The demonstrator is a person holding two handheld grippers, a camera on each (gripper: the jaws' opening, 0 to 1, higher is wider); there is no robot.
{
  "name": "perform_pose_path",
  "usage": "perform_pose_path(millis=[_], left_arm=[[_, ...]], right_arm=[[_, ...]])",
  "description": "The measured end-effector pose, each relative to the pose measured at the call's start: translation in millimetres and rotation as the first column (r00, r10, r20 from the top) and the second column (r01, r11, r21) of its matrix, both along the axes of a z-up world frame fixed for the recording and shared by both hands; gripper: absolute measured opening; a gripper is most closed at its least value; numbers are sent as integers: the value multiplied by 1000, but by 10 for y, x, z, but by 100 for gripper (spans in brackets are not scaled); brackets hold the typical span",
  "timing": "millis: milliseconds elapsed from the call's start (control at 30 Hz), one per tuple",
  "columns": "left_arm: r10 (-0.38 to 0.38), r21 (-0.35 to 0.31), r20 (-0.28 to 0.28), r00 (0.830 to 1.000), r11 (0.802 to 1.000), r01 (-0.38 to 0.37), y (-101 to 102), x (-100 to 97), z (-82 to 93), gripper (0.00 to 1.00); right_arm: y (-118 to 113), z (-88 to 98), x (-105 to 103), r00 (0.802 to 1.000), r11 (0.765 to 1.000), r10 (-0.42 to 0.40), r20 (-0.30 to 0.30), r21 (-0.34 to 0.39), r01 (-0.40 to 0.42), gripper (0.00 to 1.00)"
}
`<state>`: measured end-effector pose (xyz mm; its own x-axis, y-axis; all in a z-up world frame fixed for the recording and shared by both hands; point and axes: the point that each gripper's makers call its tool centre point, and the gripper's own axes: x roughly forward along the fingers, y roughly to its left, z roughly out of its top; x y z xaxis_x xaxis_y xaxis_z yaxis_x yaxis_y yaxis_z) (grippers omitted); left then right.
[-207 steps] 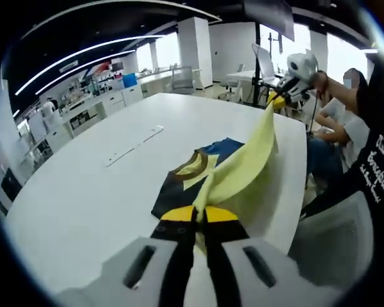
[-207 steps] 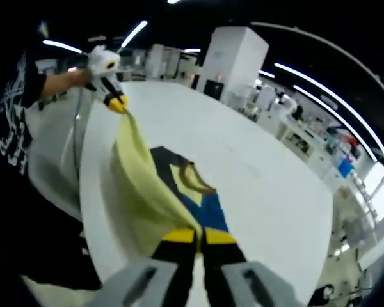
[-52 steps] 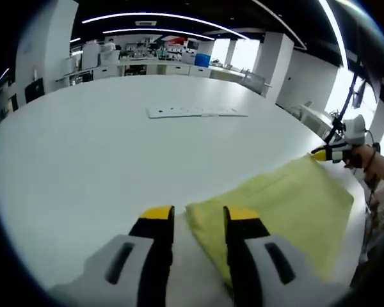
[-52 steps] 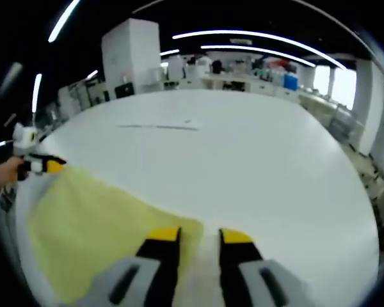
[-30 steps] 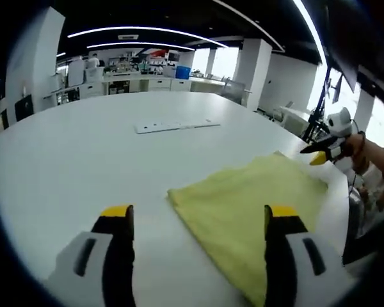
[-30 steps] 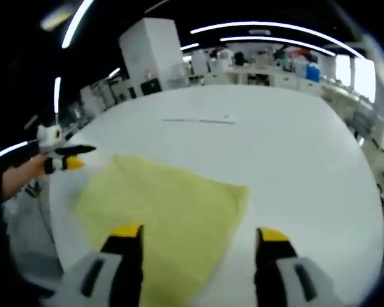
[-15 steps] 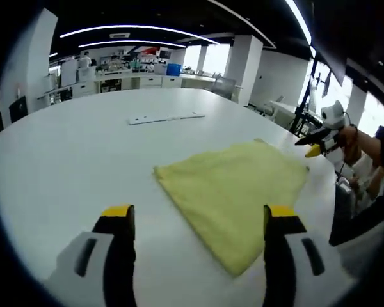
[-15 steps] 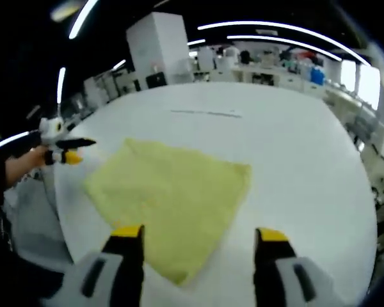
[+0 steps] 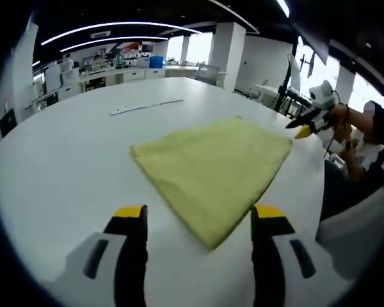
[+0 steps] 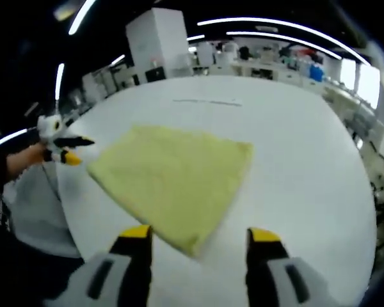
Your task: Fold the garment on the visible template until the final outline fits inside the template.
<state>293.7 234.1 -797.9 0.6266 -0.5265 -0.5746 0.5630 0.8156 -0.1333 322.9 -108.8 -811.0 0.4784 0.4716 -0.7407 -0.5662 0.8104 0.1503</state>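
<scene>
Garment: we see the yellow garment (image 9: 212, 167) lying flat on the white desk (image 9: 57, 160), folded into a rough four-sided shape, close to the desk's near edge.
Template: we cannot make out any template outline around or under the cloth.
Left gripper: our left gripper (image 9: 197, 220) hovers with jaws spread wide and empty; one pointed corner of the garment lies just ahead, between them.
Right gripper: our right gripper (image 10: 198, 242) is likewise agape and holding nothing, a different corner (image 10: 189, 246) pointing at its gap.
Key relation: the cloth lies straight ahead of both grippers, each facing its own corner from opposite sides; neither looks clearly nearer.
Long axis: we judge it runs roughly across the line between the two grippers.
Next: we judge any further fold starts from these near corners.
Elsewhere: a thin pale strip (image 9: 147, 106) lies well beyond the cloth.
</scene>
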Motion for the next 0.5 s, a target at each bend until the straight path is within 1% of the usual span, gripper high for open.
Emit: perform_pose_path(millis=[67,100,167,233,367,500], left_arm=[[-8,-8,-10,1000,1000,8,-41,-50,-30,59],[-11,-14,-23,1000,1000,11,-65,-78,-47,55],[-12,-14,-30,999,1000,12,-82,-91,-103,50],[-8,-17,-37,999,1000,7,-83,-101,-155,48],[-6,-21,-48,999,1000,5,-115,-134,-152,42],[0,-16,-55,998,1000,0,-106,-155,-198,38]], right_arm=[[-2,-29,-53,1000,1000,-8,-9,-2,8,52],[-1,-38,-72,1000,1000,-10,-10,-4,10,51],[2,-57,-107,1000,1000,-14,-9,-11,14,47],[8,-87,-126,1000,1000,-18,0,-18,18,41],[33,-143,-158,1000,999,-20,18,-32,20,28],[50,-165,-156,999,998,-44,32,-31,45,22]])
